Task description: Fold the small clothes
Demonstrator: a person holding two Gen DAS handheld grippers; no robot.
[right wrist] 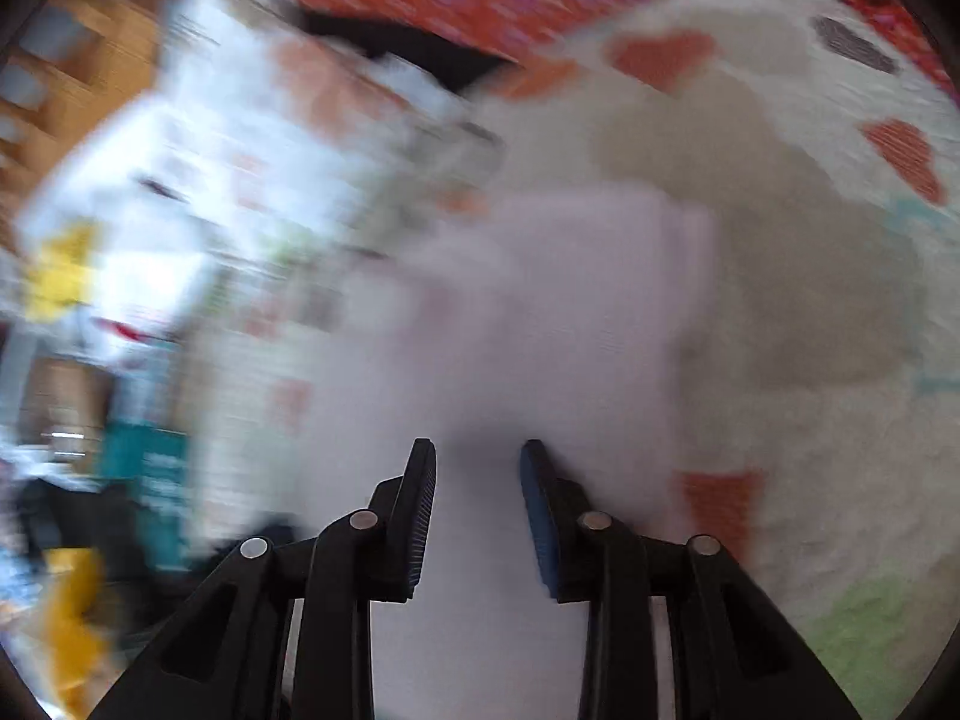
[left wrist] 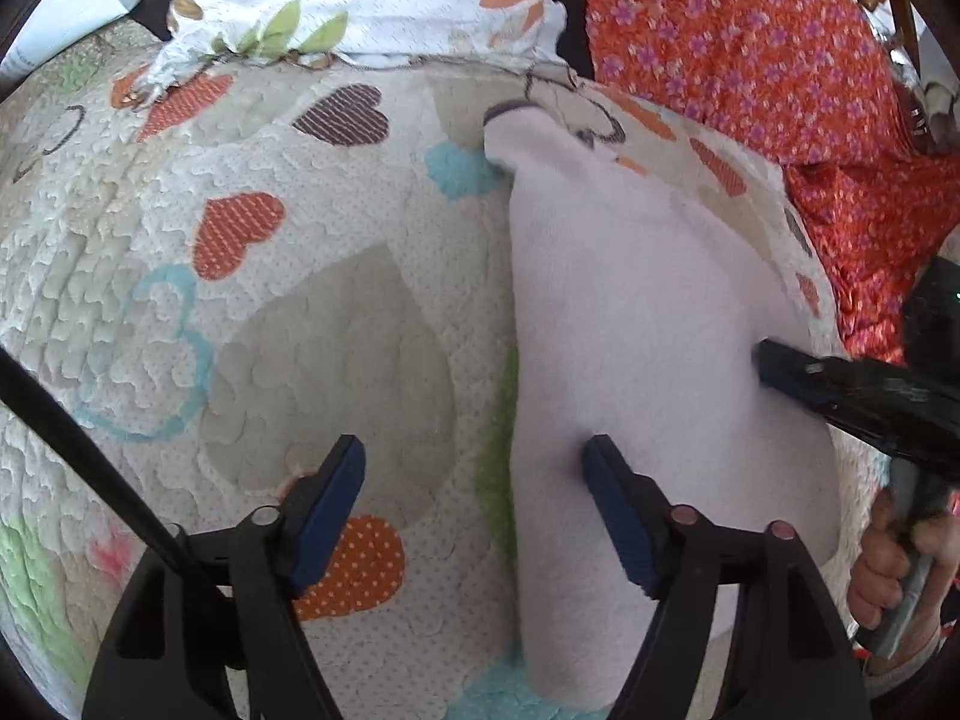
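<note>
A pale white fleece garment (left wrist: 648, 300) lies lengthwise on a quilted bed cover (left wrist: 270, 192), one narrow end with a dark trim (left wrist: 510, 111) at the far side. My left gripper (left wrist: 474, 447) is open wide above the garment's left edge: one finger hangs over the quilt, the other over the fleece, and nothing is pinched. My right gripper (left wrist: 765, 360) reaches in from the right, its tip at the garment's right side. In the blurred right wrist view its jaws (right wrist: 477, 449) stand narrowly apart over the same garment (right wrist: 540, 300); no pinched fold shows.
A flowered pillow (left wrist: 360, 0) lies along the far edge of the bed. Red floral cloth (left wrist: 750, 48) is heaped at the back right. A person's hand (left wrist: 882, 570) holds the right gripper's handle. The right wrist view shows blurred clutter (right wrist: 120, 240) off the bed's left side.
</note>
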